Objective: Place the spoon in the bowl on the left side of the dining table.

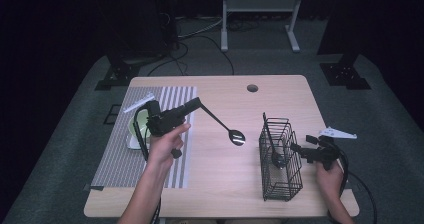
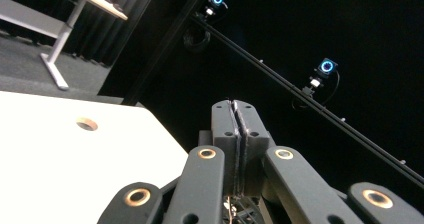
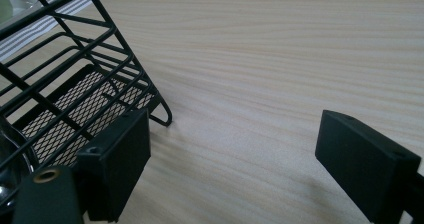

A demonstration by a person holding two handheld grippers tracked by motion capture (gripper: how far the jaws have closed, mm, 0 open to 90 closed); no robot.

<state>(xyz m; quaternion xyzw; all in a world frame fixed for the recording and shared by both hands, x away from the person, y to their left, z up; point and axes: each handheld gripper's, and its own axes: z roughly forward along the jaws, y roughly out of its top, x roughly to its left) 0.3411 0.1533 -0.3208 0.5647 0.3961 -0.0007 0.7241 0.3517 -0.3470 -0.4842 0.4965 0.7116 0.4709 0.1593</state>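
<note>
My left gripper (image 1: pixel 196 104) hovers over the left half of the wooden table (image 1: pixel 225 184), shut on the handle end of a black spoon (image 1: pixel 235 136). The spoon slants down to the right, with its shiny bowl above the table's middle. In the left gripper view the jaws (image 2: pixel 235 111) are pressed together and point up toward a dark background. A black wire basket (image 1: pixel 281 159) stands at the right with another dark utensil (image 1: pixel 276 158) inside. My right gripper (image 1: pixel 296 148) is open at the basket's right side. In the right gripper view its jaws (image 3: pixel 240 149) stand wide apart, the left one touching the basket (image 3: pixel 75 84).
A striped placemat (image 1: pixel 125 164) covers the table's left part, with a pale green bowl (image 1: pixel 134 125) on it behind my left hand. A cable hole (image 1: pixel 252 88) sits near the far edge. Stands and cables lie on the floor beyond.
</note>
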